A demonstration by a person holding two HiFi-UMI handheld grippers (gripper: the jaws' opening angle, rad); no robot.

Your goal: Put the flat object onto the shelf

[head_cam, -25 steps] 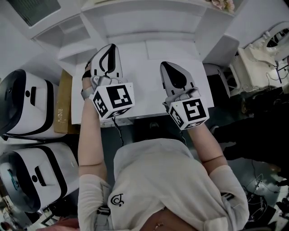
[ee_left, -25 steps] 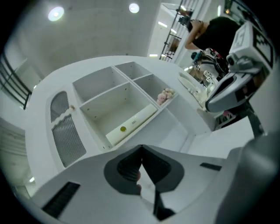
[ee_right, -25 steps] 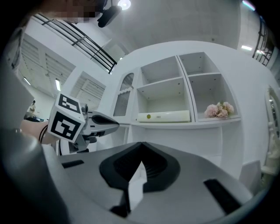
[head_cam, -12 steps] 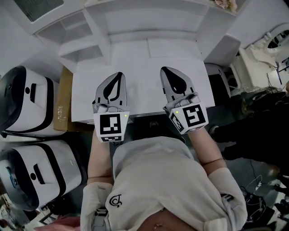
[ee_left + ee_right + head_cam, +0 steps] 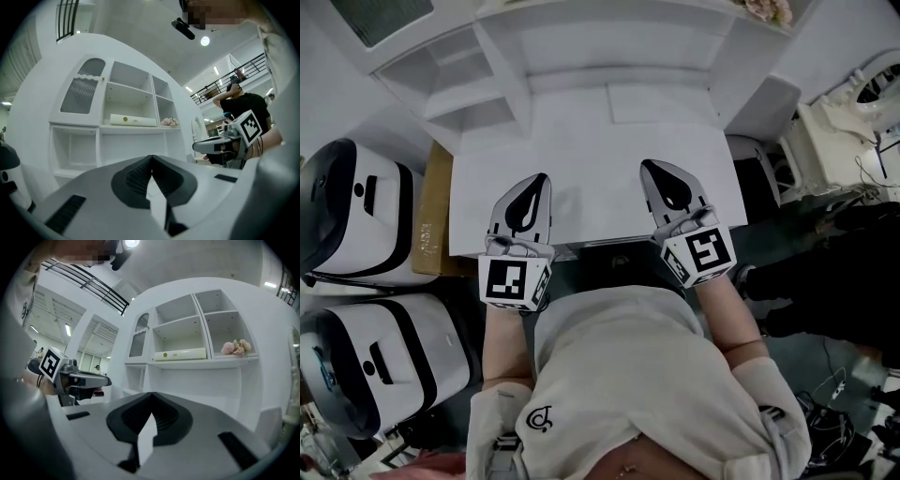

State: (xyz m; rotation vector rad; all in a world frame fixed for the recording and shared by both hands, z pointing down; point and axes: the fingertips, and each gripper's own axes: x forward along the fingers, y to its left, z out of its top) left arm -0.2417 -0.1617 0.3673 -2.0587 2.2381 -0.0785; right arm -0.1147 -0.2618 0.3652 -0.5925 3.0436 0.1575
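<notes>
The flat object is a long white box (image 5: 133, 120) with a green-yellow dot, lying on the middle shelf of the white cabinet (image 5: 101, 133); the right gripper view shows the box (image 5: 180, 354) too. My left gripper (image 5: 541, 179) hovers over the near left of the white desk (image 5: 591, 159), shut and empty. My right gripper (image 5: 650, 166) hovers over the near right, also shut with nothing in it. In the left gripper view the left gripper (image 5: 151, 157) has its jaws pressed together. In the right gripper view the right gripper (image 5: 151, 393) does too.
Pink flowers (image 5: 236, 347) sit on the shelf to the right of the box. Two white-and-black machines (image 5: 356, 216) and a brown carton (image 5: 431, 216) stand left of the desk. A white unit (image 5: 750, 155) and cables lie to its right. A person in black (image 5: 241, 101) stands far off.
My left gripper has drawn back from the desk's far left to its near edge. The right gripper has shifted slightly back toward me. Both stayed shut.
</notes>
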